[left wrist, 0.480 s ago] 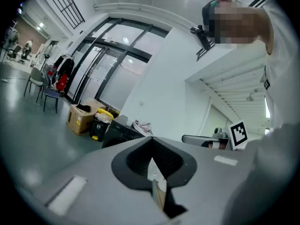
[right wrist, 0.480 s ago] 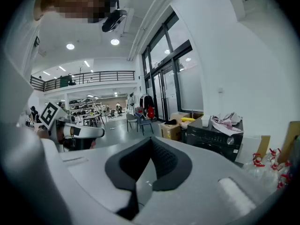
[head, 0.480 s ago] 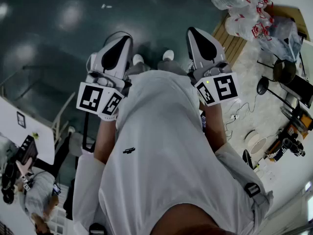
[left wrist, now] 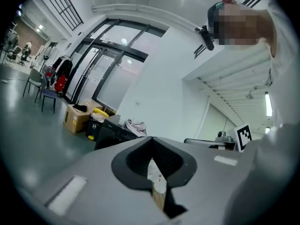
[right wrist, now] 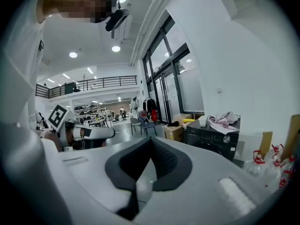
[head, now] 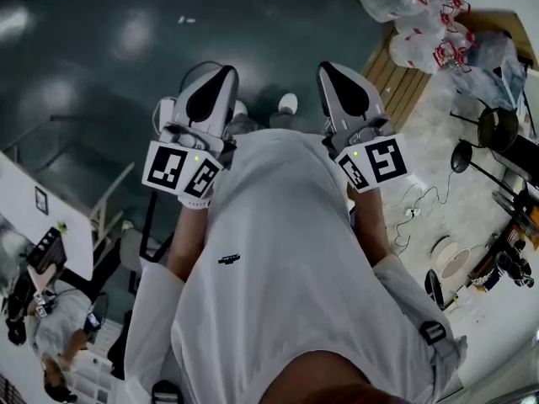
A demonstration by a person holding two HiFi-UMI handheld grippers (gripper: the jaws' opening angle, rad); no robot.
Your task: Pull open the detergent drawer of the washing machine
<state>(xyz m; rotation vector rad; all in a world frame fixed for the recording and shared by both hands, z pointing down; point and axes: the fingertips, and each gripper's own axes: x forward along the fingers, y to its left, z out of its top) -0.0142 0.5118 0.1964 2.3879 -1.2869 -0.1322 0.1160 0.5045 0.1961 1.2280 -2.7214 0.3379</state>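
The dark washing machine (left wrist: 114,134) stands far off by the white wall, with a crumpled cloth on its top (left wrist: 136,125). It also shows in the right gripper view as the washing machine (right wrist: 213,137); its drawer is too small to make out. In the head view I hold both grippers level in front of my white shirt, above the dark floor. The left gripper (head: 224,72) and the right gripper (head: 330,67) each have their jaws together, with nothing between them. The closed jaws also show on the left gripper (left wrist: 151,139) and the right gripper (right wrist: 151,139).
A cardboard box (left wrist: 77,116) and a yellow-topped bin sit left of the machine, with chairs (left wrist: 44,95) further left. In the head view, plastic bags (head: 413,15) lie on a wooden pallet (head: 396,74) at top right. Stands and cables (head: 480,133) crowd the right. A person (head: 50,326) is by a white table (head: 34,217).
The floor and clutter have shifted slightly in the head view. The left gripper sits a little further right and up; the right one has barely moved. Both stay shut.
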